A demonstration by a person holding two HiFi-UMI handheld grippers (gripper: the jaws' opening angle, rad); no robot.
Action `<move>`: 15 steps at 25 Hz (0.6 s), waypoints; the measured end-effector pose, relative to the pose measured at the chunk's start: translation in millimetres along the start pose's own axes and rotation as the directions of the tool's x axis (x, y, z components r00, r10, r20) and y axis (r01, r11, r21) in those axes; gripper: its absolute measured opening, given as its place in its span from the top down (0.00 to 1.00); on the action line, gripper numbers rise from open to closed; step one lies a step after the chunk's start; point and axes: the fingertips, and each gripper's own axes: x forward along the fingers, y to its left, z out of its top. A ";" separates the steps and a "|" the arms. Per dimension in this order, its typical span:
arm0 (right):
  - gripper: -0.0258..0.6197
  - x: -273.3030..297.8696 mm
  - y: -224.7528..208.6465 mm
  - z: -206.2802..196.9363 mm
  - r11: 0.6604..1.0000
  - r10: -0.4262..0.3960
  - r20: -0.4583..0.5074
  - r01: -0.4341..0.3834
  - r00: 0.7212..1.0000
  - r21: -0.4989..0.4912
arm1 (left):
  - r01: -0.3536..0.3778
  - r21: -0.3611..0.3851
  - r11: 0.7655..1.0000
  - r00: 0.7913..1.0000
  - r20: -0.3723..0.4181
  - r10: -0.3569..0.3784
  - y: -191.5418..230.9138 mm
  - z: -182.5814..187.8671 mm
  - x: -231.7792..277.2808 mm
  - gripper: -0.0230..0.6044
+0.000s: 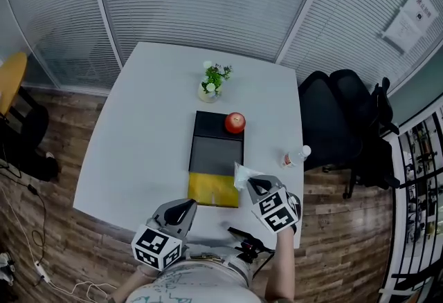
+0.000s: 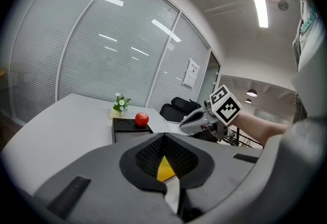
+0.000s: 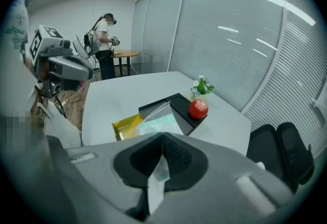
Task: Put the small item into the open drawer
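Fingers (image 3: 183,159) of the right gripper (image 3: 162,138) pinch a clear packet (image 3: 157,118) beside the open drawer (image 3: 120,127). It is not yet inside, and the left gripper (image 2: 164,138) is pressed together, empty.

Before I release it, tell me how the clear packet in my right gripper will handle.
Likely floppy: the clear packet looks creased where it leaves the fingers of the right gripper. Probably light, since one pinched edge carries it. Its glossy film may slip.

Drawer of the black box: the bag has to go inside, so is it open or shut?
Open. The yellow drawer stands pulled out of the black box toward the person, its inside showing.
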 end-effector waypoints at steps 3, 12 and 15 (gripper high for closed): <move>0.96 5.4 7.6 8.5 1.000 0.021 0.006 -0.021 1.000 -0.015 | -0.010 -0.006 1.000 1.000 0.000 0.010 3.6 -0.4 -3.7 0.97; 0.96 18.3 30.3 31.9 0.995 0.080 0.020 -0.079 0.997 -0.060 | -0.040 -0.013 0.999 0.999 0.007 0.040 14.5 -0.2 -14.8 0.97; 0.96 21.0 36.9 35.7 0.993 0.093 0.018 -0.091 0.996 -0.075 | -0.046 -0.017 0.999 0.999 0.010 0.046 16.1 -0.1 -17.3 0.97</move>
